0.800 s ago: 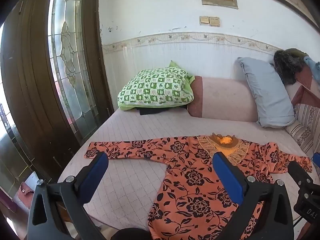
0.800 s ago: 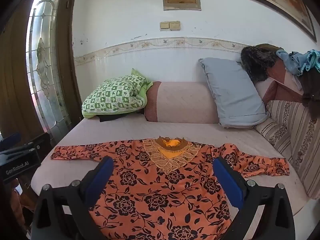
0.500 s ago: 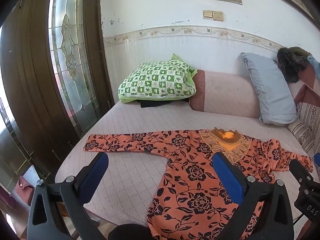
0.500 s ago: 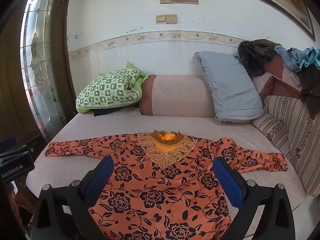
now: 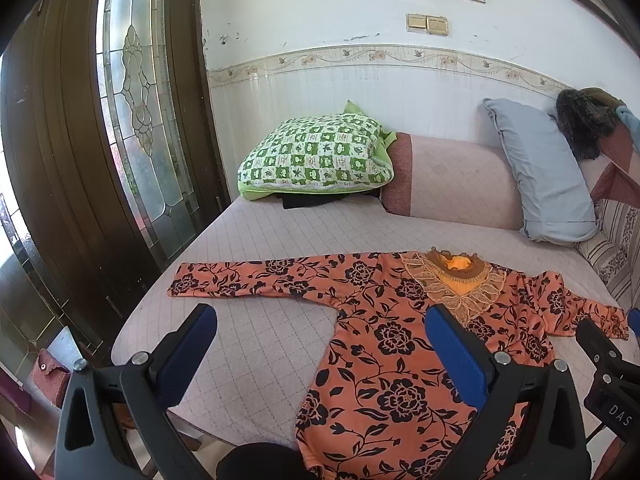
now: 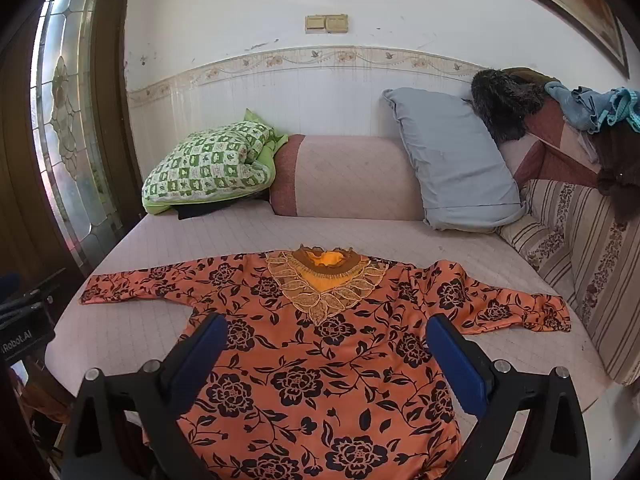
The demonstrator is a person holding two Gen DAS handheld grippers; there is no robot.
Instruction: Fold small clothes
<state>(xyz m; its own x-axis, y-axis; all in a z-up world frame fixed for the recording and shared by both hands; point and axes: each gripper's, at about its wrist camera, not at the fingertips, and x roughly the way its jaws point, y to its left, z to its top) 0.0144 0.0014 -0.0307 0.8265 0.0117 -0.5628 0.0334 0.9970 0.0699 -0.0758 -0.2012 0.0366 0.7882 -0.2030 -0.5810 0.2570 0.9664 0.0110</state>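
Blouse [image 6: 320, 360] spread flat on bed [image 5: 260, 340], front up, sleeves out. Left gripper [image 5: 320, 356] and right gripper [image 6: 326, 356] spread wide above near hem, grasping nothing. Risk: slippery cloth bunching, pinching one layer only. Hem cut off below; right cuff [image 5: 612, 320] partly hidden.

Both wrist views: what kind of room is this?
Likely a home bedroom or sitting room. An orange floral blouse lies spread flat on a quilted daybed backed by a green checked pillow and a grey pillow, beside a stained-glass door.
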